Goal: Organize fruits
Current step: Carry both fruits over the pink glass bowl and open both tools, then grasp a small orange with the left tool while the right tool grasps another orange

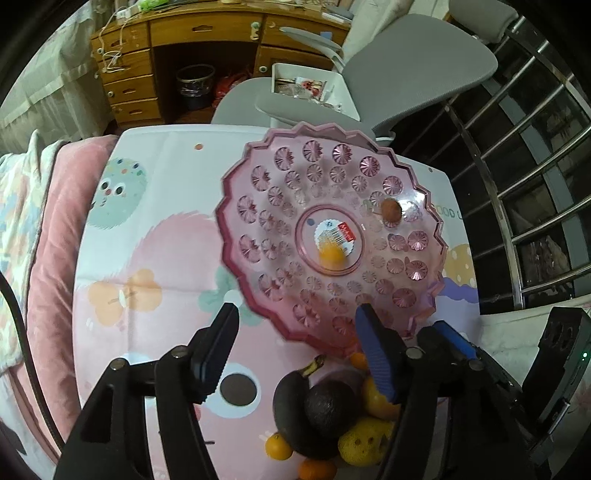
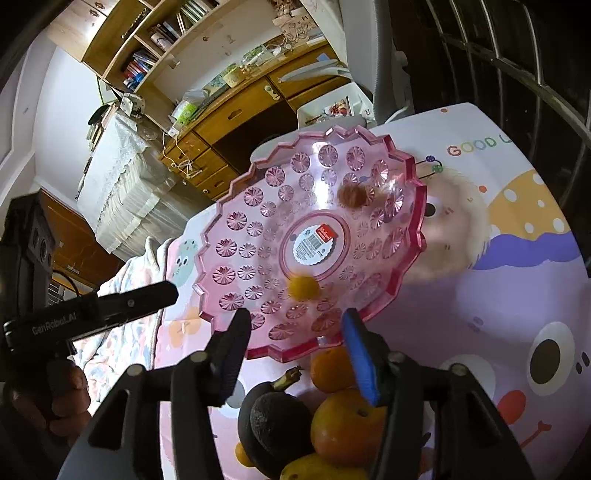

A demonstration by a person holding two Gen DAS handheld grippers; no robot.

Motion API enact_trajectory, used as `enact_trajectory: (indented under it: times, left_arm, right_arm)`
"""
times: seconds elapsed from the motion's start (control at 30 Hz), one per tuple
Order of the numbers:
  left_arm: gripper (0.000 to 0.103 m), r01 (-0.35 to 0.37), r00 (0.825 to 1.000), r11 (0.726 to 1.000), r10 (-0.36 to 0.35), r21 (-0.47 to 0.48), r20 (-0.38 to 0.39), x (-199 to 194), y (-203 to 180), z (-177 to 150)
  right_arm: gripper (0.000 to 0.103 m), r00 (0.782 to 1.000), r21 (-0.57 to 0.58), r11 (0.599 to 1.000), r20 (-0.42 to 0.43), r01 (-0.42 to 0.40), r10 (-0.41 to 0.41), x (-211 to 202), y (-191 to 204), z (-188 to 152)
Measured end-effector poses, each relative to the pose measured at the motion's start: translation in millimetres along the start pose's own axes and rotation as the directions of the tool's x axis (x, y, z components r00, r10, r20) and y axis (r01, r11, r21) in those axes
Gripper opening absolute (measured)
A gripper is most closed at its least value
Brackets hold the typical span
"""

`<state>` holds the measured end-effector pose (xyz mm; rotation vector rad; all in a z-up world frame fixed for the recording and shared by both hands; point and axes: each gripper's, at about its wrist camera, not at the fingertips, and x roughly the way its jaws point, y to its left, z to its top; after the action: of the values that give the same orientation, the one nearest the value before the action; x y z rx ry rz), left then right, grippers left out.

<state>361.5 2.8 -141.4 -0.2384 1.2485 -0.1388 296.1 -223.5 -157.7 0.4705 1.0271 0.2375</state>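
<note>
Plate (image 1: pixel 258 206) tilted on table (image 1: pixel 147 229); 2 small fruits (image 1: pixel 330 254) inside plate; fruit pile (image 1: pixel 332 413) on table near plate's near rim; desk (image 1: pixel 207 33), chair (image 1: pixel 413 70) behind table.

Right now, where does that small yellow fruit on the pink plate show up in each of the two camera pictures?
Left wrist view: the small yellow fruit sits at the plate's centre, overlapping the sticker's lower edge.
Right wrist view: it lies just below-left of the centre ring.
Shared landmark: the round white barcode sticker at the middle of the pink plate.
</note>
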Motion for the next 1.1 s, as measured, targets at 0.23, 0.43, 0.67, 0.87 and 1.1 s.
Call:
enact_trajectory:
  times: [0.23, 0.43, 0.67, 0.87, 1.1]
  left_arm:
    - [0.074, -0.019, 0.999, 0.999, 0.021, -0.041, 0.047, -25, 18, -26]
    - [0.075, -0.019, 0.998, 0.998, 0.023, -0.063, 0.06, -46, 34, -57]
    - [0.079, -0.012, 0.998, 0.998, 0.015, -0.057, 0.064, -72, 56, -100]
    - [0.082, 0.03, 0.997, 0.999, -0.032, 0.016, 0.07, -92, 65, -142]
    - [0.088, 0.082, 0.996, 0.993, -0.085, 0.08, 0.038, -100, 65, -176]
  right_arm:
    - [0.055, 1.0, 0.023, 1.0, 0.017, 0.002, -0.002, -19, 3, -12]
    - [0.055, 0.999, 0.028, 0.999, 0.031, 0.043, -0.044, -43, 7, -38]
    - [0.055, 0.993, 0.074, 0.993, 0.062, 0.093, -0.098, -77, 12, -88]
    - [0.056, 0.986, 0.127, 0.983, 0.087, 0.13, -0.142, -104, 16, -132]
    - [0.067, 0.978, 0.186, 0.969, 0.096, 0.164, -0.184, -126, 21, -181]
